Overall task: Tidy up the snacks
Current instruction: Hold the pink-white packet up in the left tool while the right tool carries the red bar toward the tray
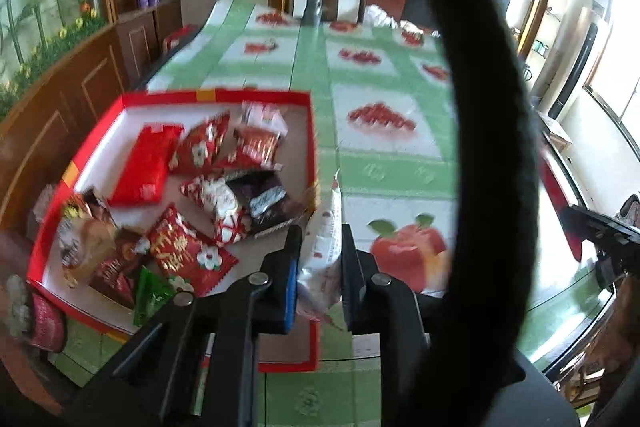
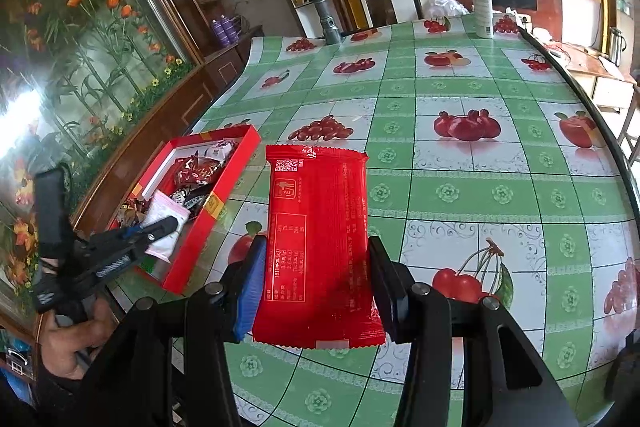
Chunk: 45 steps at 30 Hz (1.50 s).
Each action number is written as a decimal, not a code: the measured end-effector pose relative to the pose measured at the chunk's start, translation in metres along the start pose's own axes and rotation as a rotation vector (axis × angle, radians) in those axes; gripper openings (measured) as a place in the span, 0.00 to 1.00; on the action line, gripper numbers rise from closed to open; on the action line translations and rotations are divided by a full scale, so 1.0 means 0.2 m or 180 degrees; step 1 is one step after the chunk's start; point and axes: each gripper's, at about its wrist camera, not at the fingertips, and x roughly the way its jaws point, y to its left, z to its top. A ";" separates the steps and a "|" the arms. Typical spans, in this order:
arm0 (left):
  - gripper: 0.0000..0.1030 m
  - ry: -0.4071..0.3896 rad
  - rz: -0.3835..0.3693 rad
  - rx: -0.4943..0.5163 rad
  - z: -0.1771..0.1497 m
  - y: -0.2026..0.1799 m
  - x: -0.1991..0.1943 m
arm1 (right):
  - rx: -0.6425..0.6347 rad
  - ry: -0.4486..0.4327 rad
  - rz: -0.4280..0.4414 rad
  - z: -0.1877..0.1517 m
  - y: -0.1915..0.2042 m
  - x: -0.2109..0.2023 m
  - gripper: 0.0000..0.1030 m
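A red box point(image 1: 216, 95) with several snack packets in it sits at the table's left edge; it also shows in the right wrist view point(image 2: 224, 183). My left gripper point(image 1: 318, 247) is shut on a white and pink snack packet point(image 1: 326, 239), held edge-on over the box's right rim. The right wrist view shows that gripper point(image 2: 160, 227) and packet point(image 2: 164, 223) above the box. My right gripper point(image 2: 318, 267) is shut on a flat red snack packet point(image 2: 320, 243), held above the table to the right of the box.
The table has a green and white fruit-print cloth point(image 2: 460, 171). A white spray bottle point(image 2: 482, 3) and a grey flashlight point(image 2: 326, 15) stand at the far edge. A wooden cabinet point(image 1: 72, 95) runs along the left. A black strap point(image 1: 492, 107) crosses the left wrist view.
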 end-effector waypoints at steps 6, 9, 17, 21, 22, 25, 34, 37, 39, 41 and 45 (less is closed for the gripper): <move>0.18 -0.0115 0.0085 0.0185 0.08 -0.18 -0.02 | -0.0016 -0.0027 0.0011 -0.01 0.01 -0.02 0.47; 0.18 -0.0126 0.0104 0.0230 0.10 -0.26 0.01 | 0.0006 -0.0057 -0.0038 -0.01 -0.01 -0.04 0.47; 0.18 -0.0175 0.0178 0.0228 0.12 -0.35 0.03 | 0.0062 -0.0083 -0.0095 -0.02 -0.05 -0.07 0.47; 0.19 -0.0217 0.0247 0.0201 0.12 -0.35 0.01 | 0.0031 -0.0077 -0.0062 -0.02 -0.03 -0.07 0.47; 0.19 -0.0231 0.0261 0.0193 0.12 -0.35 0.01 | 0.0022 -0.0075 -0.0055 -0.02 -0.03 -0.07 0.47; 0.19 -0.0292 0.0327 0.0166 0.12 -0.34 -0.02 | -0.0001 -0.0074 -0.0038 -0.02 -0.01 -0.06 0.47; 0.19 -0.0357 0.0426 0.0130 0.13 -0.30 -0.04 | -0.0088 -0.0075 -0.0010 -0.02 0.04 -0.04 0.47; 0.19 -0.0358 0.0447 0.0111 0.12 -0.28 -0.04 | -0.0123 -0.0066 0.0003 -0.01 0.06 -0.03 0.47; 0.19 -0.0358 0.0458 0.0091 0.12 -0.26 -0.04 | -0.0137 -0.0056 0.0014 -0.01 0.08 -0.02 0.47; 0.19 -0.0357 0.0474 0.0077 0.12 -0.24 -0.04 | -0.0161 -0.0043 0.0023 0.00 0.09 -0.01 0.47; 0.19 -0.0349 0.0508 0.0010 0.11 -0.18 -0.05 | -0.0244 -0.0024 0.0065 0.02 0.15 0.02 0.47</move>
